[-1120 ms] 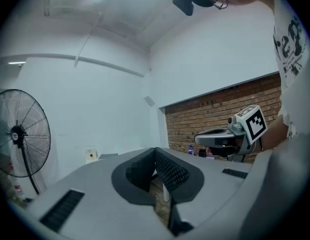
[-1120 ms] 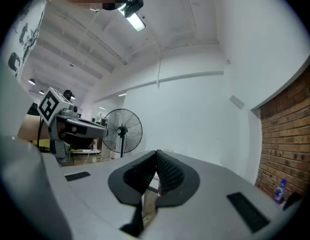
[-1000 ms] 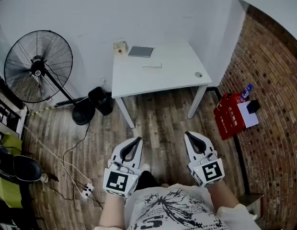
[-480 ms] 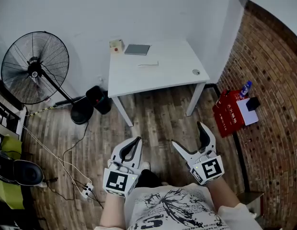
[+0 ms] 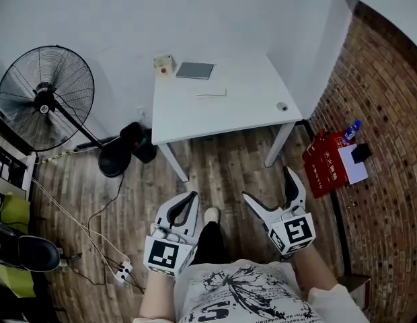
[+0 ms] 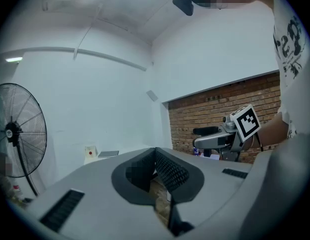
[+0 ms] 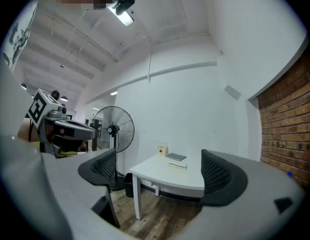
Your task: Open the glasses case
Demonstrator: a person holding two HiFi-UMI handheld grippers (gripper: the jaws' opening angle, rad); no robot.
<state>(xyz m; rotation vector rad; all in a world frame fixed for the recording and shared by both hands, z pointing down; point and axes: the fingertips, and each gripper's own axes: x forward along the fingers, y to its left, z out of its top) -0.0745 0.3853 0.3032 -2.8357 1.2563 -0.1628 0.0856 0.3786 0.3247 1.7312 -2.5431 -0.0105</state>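
A white table [image 5: 249,99] stands against the far wall. A flat grey rectangular case [image 5: 195,70] lies at its back edge, with a thin white object [image 5: 212,91] just in front of it. Both grippers hang well short of the table, over the wooden floor. My left gripper [image 5: 193,196] is shut with nothing in it; its pads meet in the left gripper view [image 6: 155,153]. My right gripper [image 5: 268,184] has its jaws opening wide, with nothing between them. The right gripper view frames the table [image 7: 160,176] and the grey case [image 7: 176,157] between those jaws.
A small box with a red button [image 5: 163,63] sits beside the case, and a small round item [image 5: 282,106] lies near the table's right edge. A standing fan [image 5: 44,94], a black bin [image 5: 140,140] and a power strip [image 5: 122,270] are on the left. A red box [image 5: 324,167] leans by the brick wall [image 5: 390,99].
The right gripper's jaws have gone from shut to wide open. Both grippers have moved a little toward the table. The left gripper stays shut.
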